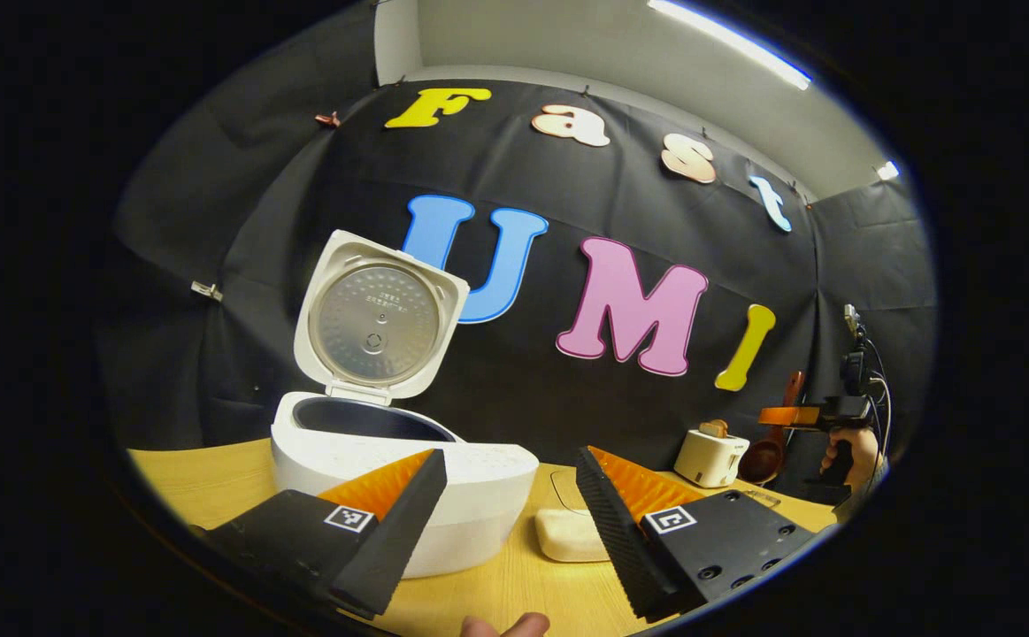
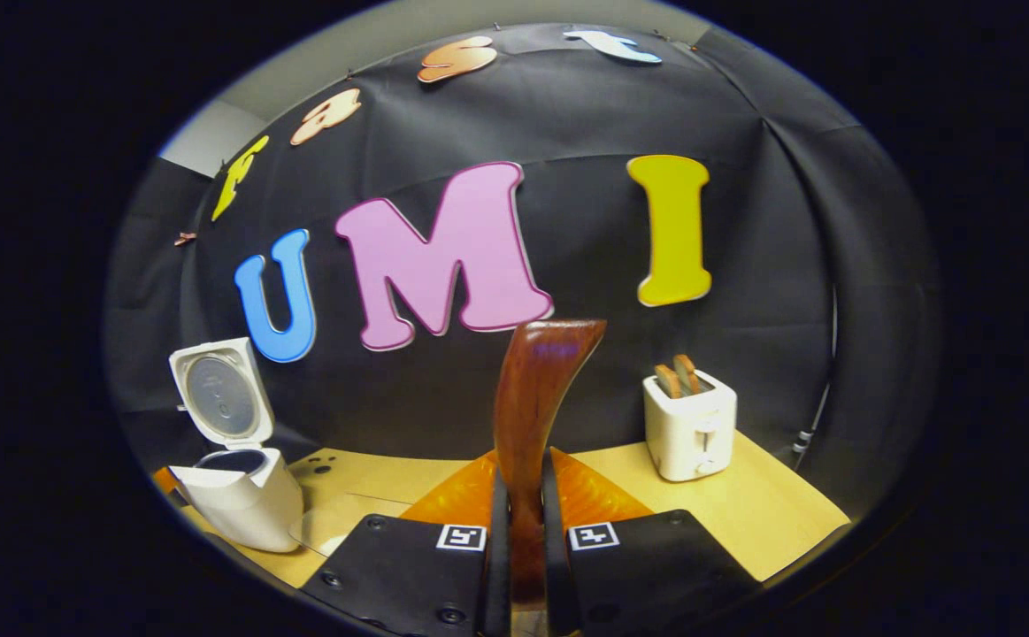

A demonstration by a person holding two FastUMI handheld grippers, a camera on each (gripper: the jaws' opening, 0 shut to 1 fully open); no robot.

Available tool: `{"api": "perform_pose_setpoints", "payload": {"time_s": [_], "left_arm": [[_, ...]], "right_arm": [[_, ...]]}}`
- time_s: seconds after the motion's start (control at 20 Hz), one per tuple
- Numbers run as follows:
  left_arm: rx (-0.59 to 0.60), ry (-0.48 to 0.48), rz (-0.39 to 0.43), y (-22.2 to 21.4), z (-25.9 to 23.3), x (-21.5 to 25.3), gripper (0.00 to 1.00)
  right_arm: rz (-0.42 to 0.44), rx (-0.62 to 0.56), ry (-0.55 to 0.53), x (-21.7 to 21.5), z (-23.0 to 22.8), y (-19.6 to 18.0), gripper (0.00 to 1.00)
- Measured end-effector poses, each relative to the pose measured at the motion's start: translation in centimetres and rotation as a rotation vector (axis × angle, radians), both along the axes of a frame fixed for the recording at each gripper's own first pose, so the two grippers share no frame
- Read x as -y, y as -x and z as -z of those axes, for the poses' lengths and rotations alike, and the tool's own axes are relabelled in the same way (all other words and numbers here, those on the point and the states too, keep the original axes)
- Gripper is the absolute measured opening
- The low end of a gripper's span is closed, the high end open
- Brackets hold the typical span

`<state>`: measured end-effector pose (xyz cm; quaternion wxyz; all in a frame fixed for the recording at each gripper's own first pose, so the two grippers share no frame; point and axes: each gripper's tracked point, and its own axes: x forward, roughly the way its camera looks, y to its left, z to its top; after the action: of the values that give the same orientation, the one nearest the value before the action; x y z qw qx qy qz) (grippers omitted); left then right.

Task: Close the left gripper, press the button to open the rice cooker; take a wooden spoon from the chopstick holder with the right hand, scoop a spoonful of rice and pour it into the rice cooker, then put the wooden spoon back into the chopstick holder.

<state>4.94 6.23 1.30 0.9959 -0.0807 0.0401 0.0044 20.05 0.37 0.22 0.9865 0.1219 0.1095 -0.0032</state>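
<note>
Your left tool (image 1: 505, 495) is spread wide and holds nothing, hovering low over the counter (image 1: 514, 593) just before the rice cooker (image 1: 408, 487), whose lid (image 1: 379, 314) stands raised. Your right tool (image 2: 523, 531) is clamped on the wooden spoon (image 2: 533, 398); in the left gripper view its long axis runs upright, bowl down, beside the toaster (image 2: 689, 425).

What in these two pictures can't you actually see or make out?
- Inside of the rice cooker: left gripper view, its rim hides the pot's bottom.
- Wooden spoon: right gripper view, the right hand-held gripper shut on it hides the lower handle and bowl.
- Small white object on the table: left gripper view, partly behind a finger.
</note>
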Motion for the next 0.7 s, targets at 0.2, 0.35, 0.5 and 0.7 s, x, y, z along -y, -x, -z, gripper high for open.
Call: {"api": "perform_pose_setpoints", "payload": {"time_s": [0.2, 0.35, 0.5, 0.7], "left_arm": [[-0.003, -0.008, -0.032, 0.9, 0.1, -1.5, 0.95], [0.015, -0.023, -0.03, 1.2, -0.4, -2.0, 0.95], [0.021, -0.015, -0.031, 1.3, -0.5, -2.9, 0.95], [0.004, -0.036, -0.02, 1.7, -0.3, -4.2, 0.95]], "right_arm": [[-0.131, 0.005, 0.021, -8.7, -0.6, -3.2, 0.19], [-0.192, -0.043, 0.088, -13.8, 2.5, -4.8, 0.19], [-0.202, -0.105, 0.185, -16.3, 6.4, -5.7, 0.19], [-0.165, -0.165, 0.376, -15.8, 10.4, -6.3, 0.19]]}}
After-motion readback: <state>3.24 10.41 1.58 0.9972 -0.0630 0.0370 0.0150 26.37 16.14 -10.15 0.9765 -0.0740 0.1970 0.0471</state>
